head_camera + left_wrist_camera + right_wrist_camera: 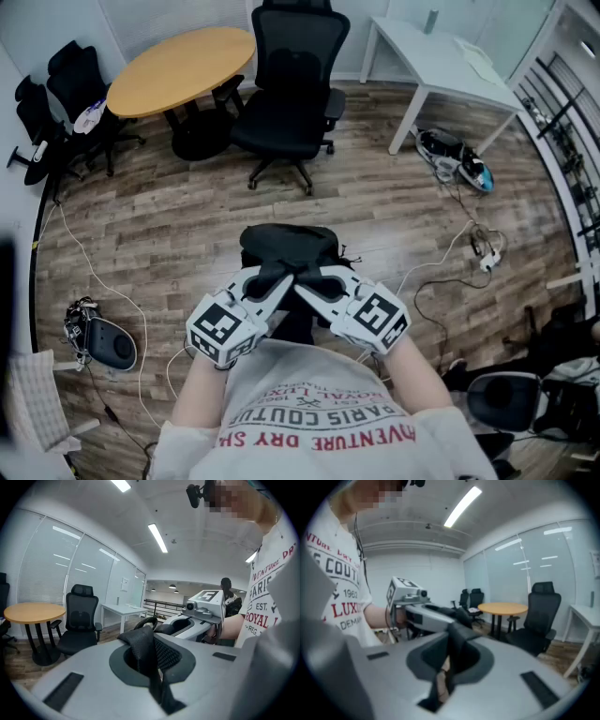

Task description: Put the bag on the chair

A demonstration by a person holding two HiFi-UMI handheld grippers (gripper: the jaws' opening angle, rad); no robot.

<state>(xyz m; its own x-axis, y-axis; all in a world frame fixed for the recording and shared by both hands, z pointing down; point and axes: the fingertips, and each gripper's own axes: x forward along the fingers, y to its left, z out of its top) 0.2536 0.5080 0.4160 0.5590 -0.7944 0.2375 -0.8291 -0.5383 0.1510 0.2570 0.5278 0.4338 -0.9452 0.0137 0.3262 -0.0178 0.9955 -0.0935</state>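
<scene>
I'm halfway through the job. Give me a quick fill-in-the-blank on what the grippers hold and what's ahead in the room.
1. The left gripper and the right gripper are both shut on the black ___.
2. The office chair stands between a wooden table and a desk coloured ___.
3. The wooden table's top is ___ in shape.

Missing words: bag; white; round.

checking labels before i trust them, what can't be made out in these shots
- Head view: the lower part of the bag hides behind the left gripper, the right gripper and the person's shirt.
- Right gripper view: the fabric in the jaws is blurred; which part of the bag is unclear.
- Head view: the item on the white table is too small to identify.
</scene>
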